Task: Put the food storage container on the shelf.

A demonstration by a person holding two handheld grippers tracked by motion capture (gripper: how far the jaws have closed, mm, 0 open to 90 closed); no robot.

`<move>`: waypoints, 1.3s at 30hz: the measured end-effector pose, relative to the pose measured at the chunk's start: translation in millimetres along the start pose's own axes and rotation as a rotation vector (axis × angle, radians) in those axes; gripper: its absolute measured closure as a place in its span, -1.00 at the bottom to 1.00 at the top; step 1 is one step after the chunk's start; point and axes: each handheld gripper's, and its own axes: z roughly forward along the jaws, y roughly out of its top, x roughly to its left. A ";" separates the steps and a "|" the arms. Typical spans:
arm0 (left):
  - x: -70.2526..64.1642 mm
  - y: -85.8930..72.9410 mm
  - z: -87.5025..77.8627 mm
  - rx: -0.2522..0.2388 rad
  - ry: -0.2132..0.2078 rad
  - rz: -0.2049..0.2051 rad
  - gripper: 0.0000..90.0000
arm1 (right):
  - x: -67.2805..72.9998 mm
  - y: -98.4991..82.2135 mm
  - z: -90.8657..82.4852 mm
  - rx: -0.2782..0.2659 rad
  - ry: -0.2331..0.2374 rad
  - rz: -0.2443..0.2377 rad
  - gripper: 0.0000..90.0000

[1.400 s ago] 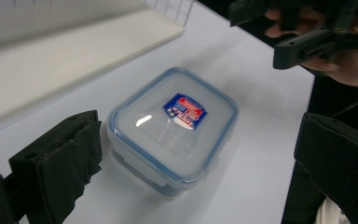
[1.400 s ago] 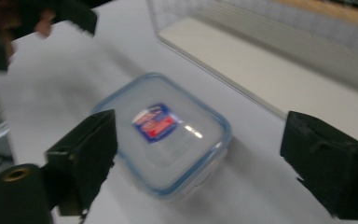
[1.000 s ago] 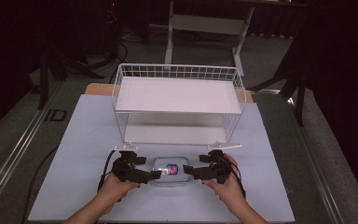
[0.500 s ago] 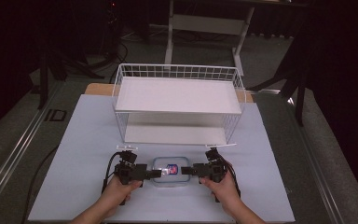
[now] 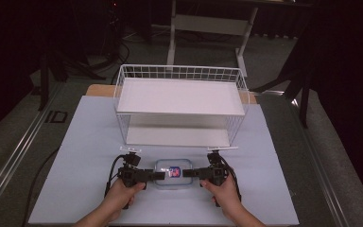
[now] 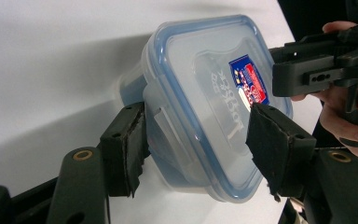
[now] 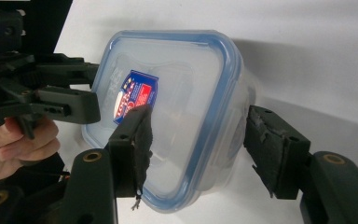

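A clear lidded container (image 5: 172,172) with a blue rim and a red-and-blue label lies flat near the table's front edge. My left gripper (image 5: 159,175) reaches its left end and my right gripper (image 5: 187,173) its right end, both level. In the left gripper view the jaws have just been closing: one pad (image 6: 129,148) presses the side latch, the other lies on the lid of the container (image 6: 200,93). In the right gripper view the jaws have also been closing around the container (image 7: 182,88). One pad (image 7: 137,140) overlaps the lid; the other pad (image 7: 272,149) stands a sliver off the wall.
A white two-tier wire rack (image 5: 179,97) stands behind the container, its lower shelf open toward me. The pale mat (image 5: 85,142) covers the table, with free room left and right of the hands. A metal stand (image 5: 208,23) is behind the table.
Both pairs of jaws have narrowed around the container's ends, the left more than the right. The hands and the container have stayed where they were.
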 end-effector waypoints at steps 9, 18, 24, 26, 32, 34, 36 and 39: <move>-18.2 -3.7 -3.6 -0.011 0.083 0.043 -0.05 | 13.4 -7.7 -2.6 -0.014 -0.038 -0.020 -0.08; -26.1 -5.6 -5.4 -0.019 0.118 0.044 -0.02 | 17.3 -10.0 -4.8 -0.021 -0.045 -0.037 -0.08; -26.8 -2.5 -5.8 -0.026 0.123 0.040 0.01 | 19.1 -7.5 -5.7 -0.024 -0.056 -0.051 -0.07; -24.5 -0.7 -5.2 -0.029 0.116 0.029 0.01 | 19.5 -5.4 -5.9 -0.027 -0.061 -0.050 -0.07; -24.8 7.5 -5.5 -0.049 0.117 0.034 0.01 | 19.6 4.4 -8.7 -0.054 -0.065 -0.060 -0.07; -23.8 14.9 -4.6 -0.060 0.115 0.038 0.01 | 19.8 8.8 -9.8 -0.064 -0.072 -0.067 -0.07; -25.1 20.9 -4.1 -0.073 0.122 0.046 0.01 | 18.9 14.5 -11.1 -0.074 -0.073 -0.068 -0.07; -25.5 30.7 -3.2 -0.080 0.124 0.057 0.01 | 17.5 23.4 -14.0 -0.096 -0.074 -0.072 -0.07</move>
